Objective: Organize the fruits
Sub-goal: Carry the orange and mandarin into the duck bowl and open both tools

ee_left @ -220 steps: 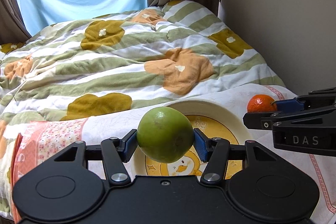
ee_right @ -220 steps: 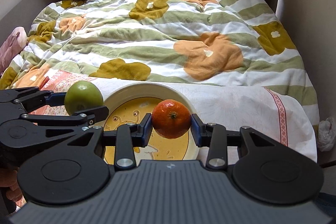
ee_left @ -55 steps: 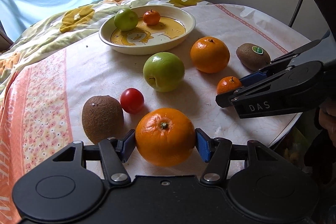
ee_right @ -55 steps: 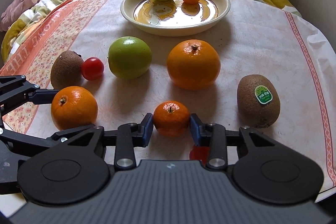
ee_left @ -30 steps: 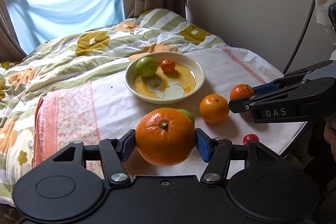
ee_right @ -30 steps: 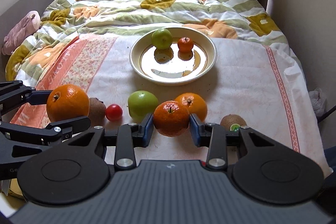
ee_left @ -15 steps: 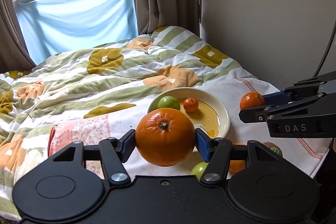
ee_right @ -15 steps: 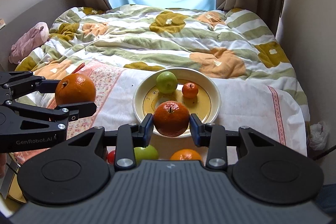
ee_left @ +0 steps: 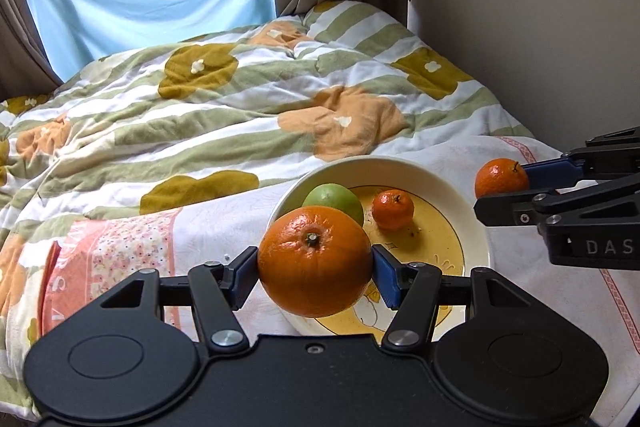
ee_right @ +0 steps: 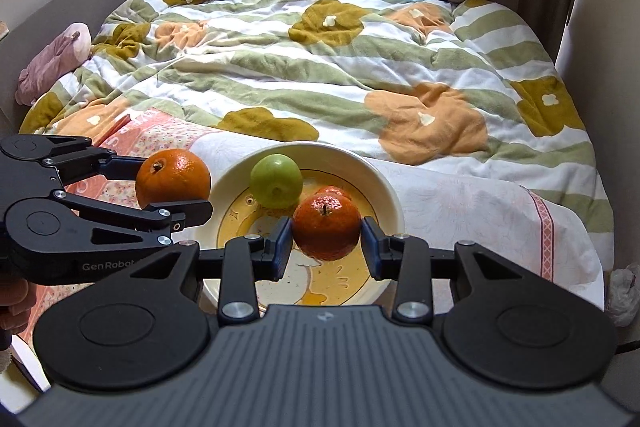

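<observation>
My left gripper (ee_left: 316,269) is shut on a large orange (ee_left: 315,261) and holds it above the near left rim of the cream bowl (ee_left: 478,223). My right gripper (ee_right: 326,241) is shut on a small mandarin (ee_right: 326,227) and holds it over the bowl (ee_right: 390,195). In the bowl lie a green apple (ee_left: 340,201) and a small mandarin (ee_left: 393,209). In the right wrist view the apple (ee_right: 276,181) shows, and the bowl's mandarin (ee_right: 332,191) is mostly hidden behind the held one. The left gripper with its orange (ee_right: 173,179) shows there at left.
The bowl stands on a table with a white and pink floral cloth (ee_left: 120,239). Behind it lies a bed with a striped flowered quilt (ee_left: 240,99). A wall (ee_left: 520,7) is to the right. The other fruits on the table are below the views.
Both grippers have moved forward and down toward the bowl, each still holding its fruit. The loose fruits on the table have dropped out of view.
</observation>
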Motion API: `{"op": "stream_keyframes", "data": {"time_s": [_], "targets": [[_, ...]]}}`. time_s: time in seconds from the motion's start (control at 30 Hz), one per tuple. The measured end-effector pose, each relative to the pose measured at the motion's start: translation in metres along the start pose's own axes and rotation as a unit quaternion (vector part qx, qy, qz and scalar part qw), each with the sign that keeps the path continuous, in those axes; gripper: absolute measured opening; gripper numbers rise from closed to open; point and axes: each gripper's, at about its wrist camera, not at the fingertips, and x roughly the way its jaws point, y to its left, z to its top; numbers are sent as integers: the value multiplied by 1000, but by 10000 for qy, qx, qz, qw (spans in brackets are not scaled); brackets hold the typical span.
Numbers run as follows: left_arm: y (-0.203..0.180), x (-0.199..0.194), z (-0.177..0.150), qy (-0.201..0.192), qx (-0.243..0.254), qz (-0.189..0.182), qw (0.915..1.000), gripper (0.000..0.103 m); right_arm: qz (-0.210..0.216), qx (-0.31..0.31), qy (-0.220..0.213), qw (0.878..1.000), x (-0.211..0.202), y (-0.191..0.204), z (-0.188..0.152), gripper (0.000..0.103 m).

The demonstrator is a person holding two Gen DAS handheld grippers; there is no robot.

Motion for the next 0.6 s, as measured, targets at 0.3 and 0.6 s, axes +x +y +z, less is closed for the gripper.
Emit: {"op": "stream_keyframes", "data": {"time_s": [0.3,0.6], "targets": [[-19,46,1,442,292,259,9983,64,125,68,357,9993,39,-32,2,52],[-20,49,4,348,227,238,9989,96,189,46,496,9986,50,-36,2,52]]}}
